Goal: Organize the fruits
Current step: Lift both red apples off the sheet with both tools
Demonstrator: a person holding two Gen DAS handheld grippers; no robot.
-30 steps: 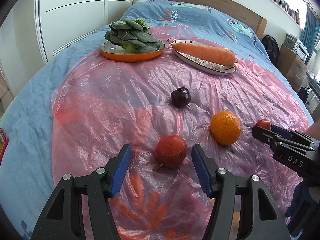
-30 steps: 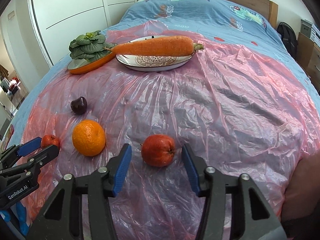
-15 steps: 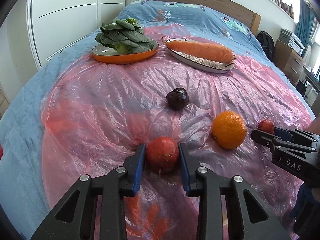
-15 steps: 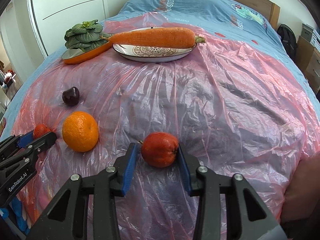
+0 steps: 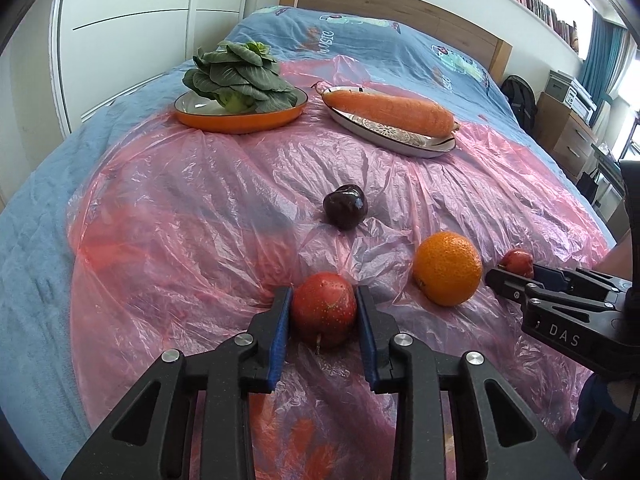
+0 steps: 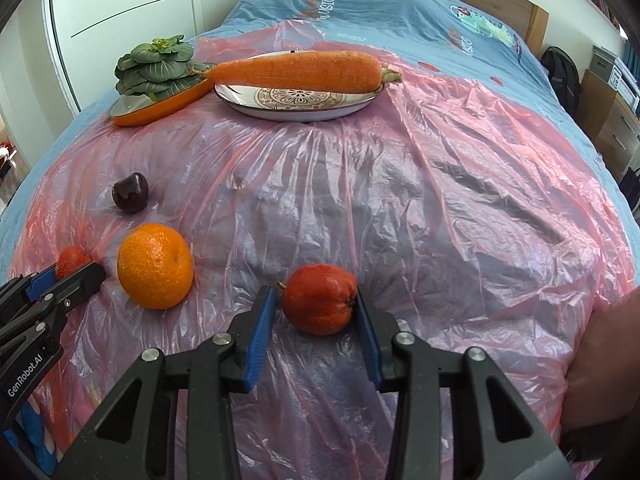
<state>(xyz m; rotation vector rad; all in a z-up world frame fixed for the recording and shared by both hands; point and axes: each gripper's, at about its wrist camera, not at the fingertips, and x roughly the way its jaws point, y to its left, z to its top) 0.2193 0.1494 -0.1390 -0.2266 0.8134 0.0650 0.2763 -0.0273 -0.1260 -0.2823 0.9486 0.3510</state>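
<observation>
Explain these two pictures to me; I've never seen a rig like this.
There is no robot: a person holds a two-finger clamp in each hand, each carrying a camera that looks along its fingers.

Left camera view: the left gripper is closed on a speckled red fruit.

Right camera view: the right gripper flanks a red apple; contact is unclear.

On the pink plastic sheet lie an orange and a dark plum. Behind, a carrot and leafy greens sit on plates.
</observation>
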